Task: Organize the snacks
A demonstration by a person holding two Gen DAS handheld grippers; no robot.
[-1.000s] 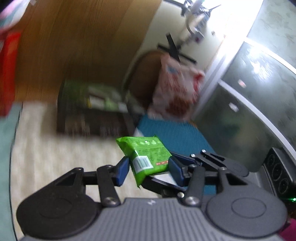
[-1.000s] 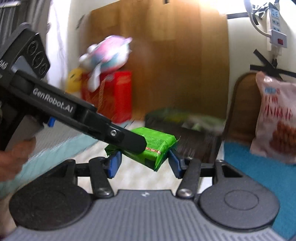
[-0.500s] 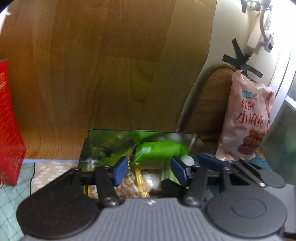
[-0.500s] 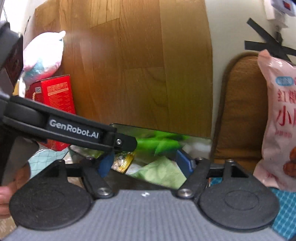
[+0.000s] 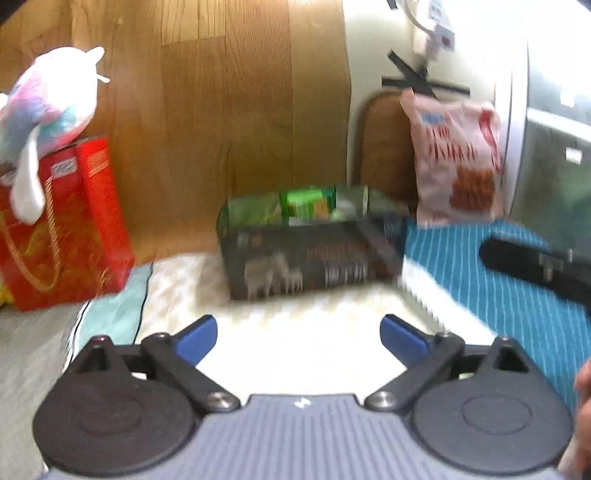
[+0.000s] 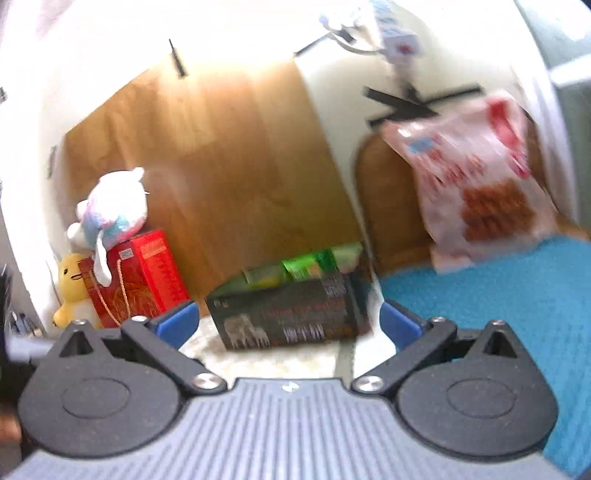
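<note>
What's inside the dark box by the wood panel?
Green snack packets stick up above the rim of the dark box, seen also from the right wrist. Anything lower is hidden by the box wall and blur.

We note motion blur in both views, heaviest on the pink printed snack bag (image 6: 476,177). Daylight blows out the cream upper wall (image 6: 229,33) in the right view. Fisheye bending curves all edges.

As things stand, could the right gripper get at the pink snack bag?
Probably yes: the right gripper is opening with nothing between its fingers, and the pink snack bag stands unobstructed against the wall.
</note>
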